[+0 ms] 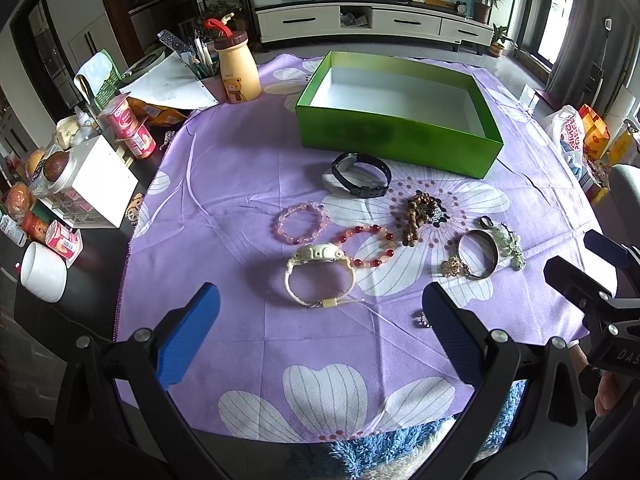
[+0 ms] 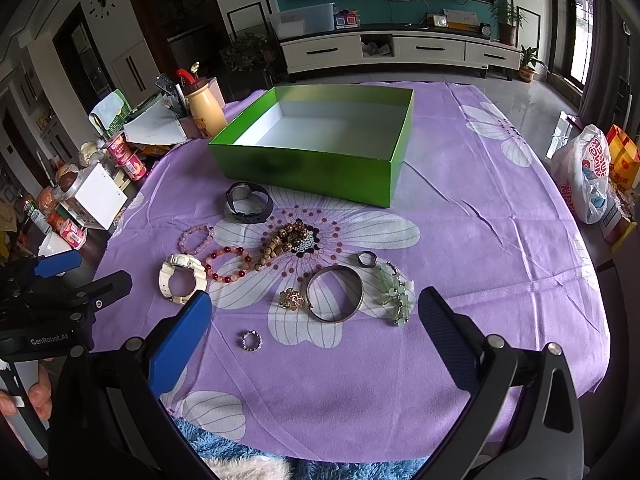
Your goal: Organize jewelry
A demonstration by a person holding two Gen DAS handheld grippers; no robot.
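Left wrist view: the left gripper hangs wide apart, holding nothing, low in the frame above the cream watch. Its smooth curved strap could slip from the pads. The green box, upper centre, stands empty.

Right wrist view: the right gripper is also spread and empty. The small ring and thin metal bangle lie flat on the soft purple cloth; pinching them could snag fabric.

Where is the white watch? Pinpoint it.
The white watch lies on the purple cloth, centred in the left wrist view, touching the red bead bracelet.
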